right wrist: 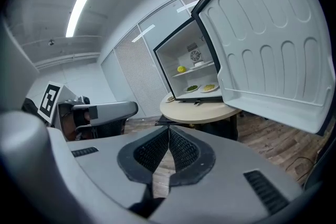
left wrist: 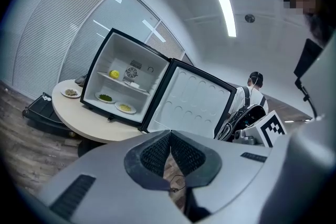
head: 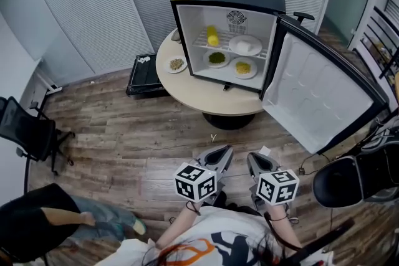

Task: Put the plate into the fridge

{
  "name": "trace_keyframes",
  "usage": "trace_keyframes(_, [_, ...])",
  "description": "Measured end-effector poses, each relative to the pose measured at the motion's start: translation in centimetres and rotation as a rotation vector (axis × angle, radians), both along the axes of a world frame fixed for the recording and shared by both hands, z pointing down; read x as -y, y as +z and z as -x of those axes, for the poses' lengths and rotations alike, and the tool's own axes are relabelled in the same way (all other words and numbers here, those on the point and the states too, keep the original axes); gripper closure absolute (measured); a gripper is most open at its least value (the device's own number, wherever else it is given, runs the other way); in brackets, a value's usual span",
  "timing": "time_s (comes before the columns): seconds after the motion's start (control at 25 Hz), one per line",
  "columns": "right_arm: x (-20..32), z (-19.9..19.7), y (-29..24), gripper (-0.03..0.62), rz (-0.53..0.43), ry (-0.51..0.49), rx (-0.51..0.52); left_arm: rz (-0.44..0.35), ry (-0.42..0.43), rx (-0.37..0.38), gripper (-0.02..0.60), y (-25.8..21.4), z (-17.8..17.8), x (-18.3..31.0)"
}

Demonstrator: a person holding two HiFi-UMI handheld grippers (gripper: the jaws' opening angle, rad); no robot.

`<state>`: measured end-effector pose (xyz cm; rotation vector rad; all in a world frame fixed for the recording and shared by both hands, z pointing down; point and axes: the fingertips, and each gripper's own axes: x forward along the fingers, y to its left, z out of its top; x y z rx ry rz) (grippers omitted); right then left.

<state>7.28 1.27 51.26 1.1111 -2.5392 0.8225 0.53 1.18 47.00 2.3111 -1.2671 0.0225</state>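
A small black fridge [head: 232, 28] stands on a round table [head: 206, 93] with its door [head: 318, 87] swung wide open to the right. Inside, a yellow item and a white plate [head: 245, 45] rest on the shelf. Two plates of food lie on the fridge floor below. One more plate [head: 177, 64] with brownish food sits on the table left of the fridge, also seen as the plate [left wrist: 70, 92] and the plate [right wrist: 170, 98]. My left gripper [head: 221, 154] [left wrist: 170, 134] and right gripper [head: 254, 160] [right wrist: 169, 130] hang side by side, well short of the table. Both are shut and empty.
A black case [head: 144, 73] lies on the wood floor behind the table's left side. A black office chair [head: 28, 128] stands at the left and another dark chair [head: 349, 180] at the right, under the door. A person [left wrist: 254, 94] sits beyond the fridge door.
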Motion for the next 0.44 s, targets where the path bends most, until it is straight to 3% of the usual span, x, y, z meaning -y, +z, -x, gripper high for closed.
trace_keyframes(0.44, [0.11, -0.66, -0.24, 0.577, -0.007, -0.002, 0.022, 0.007, 0.001, -0.010, 0.569, 0.14, -0.85, -0.09])
